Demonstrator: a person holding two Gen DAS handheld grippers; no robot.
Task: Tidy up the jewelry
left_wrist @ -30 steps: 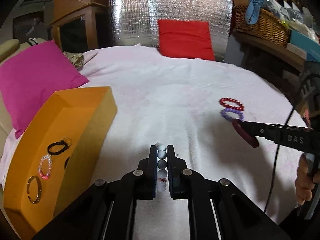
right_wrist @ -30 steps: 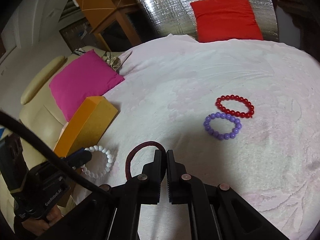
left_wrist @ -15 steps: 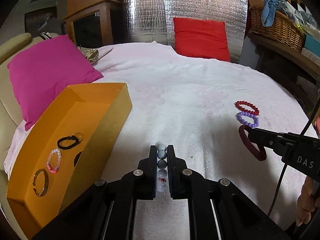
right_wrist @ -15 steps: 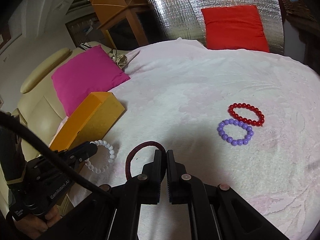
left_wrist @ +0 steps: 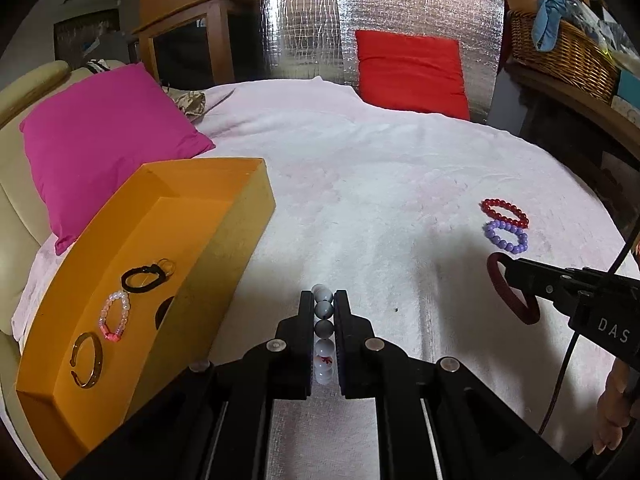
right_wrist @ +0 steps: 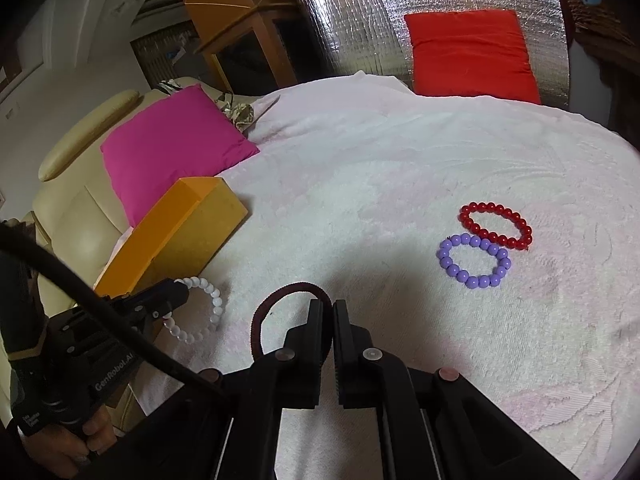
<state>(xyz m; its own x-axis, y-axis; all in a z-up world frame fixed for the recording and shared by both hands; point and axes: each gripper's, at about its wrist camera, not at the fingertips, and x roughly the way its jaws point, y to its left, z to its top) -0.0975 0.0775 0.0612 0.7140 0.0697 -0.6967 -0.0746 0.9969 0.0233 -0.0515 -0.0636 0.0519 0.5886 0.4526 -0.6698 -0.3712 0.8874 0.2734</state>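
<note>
Currently I have both tools over a pale pink towel-like cover (left_wrist: 380, 184) spread across the work surface. My left gripper (left_wrist: 323, 300) is clamped on a white bead bracelet (left_wrist: 323, 332), the beads lined up between the jaws. My right gripper (right_wrist: 333, 308) is closed tight on a dark maroon cord bracelet (right_wrist: 280, 296), whose loop sticks out to the left of the fingers.

On the cover, well to the right, a red bead bracelet (right_wrist: 496, 226) and a purple bead bracelet (right_wrist: 474, 260) lie flat, touching each other. At the left edge sits an orange box (left_wrist: 224, 240), open on top; inside I see a black band (left_wrist: 144, 278), a pink-and-clear bead bracelet (left_wrist: 114, 316) and a gold cuff (left_wrist: 86, 364).

Room: a magenta cushion (left_wrist: 104, 140) rests on a cream sofa behind the box. At the far side, a red cushion (left_wrist: 412, 72) leans against a silver foil sheet (left_wrist: 380, 20). A wicker basket (left_wrist: 560, 56) stands on a shelf, upper right.
</note>
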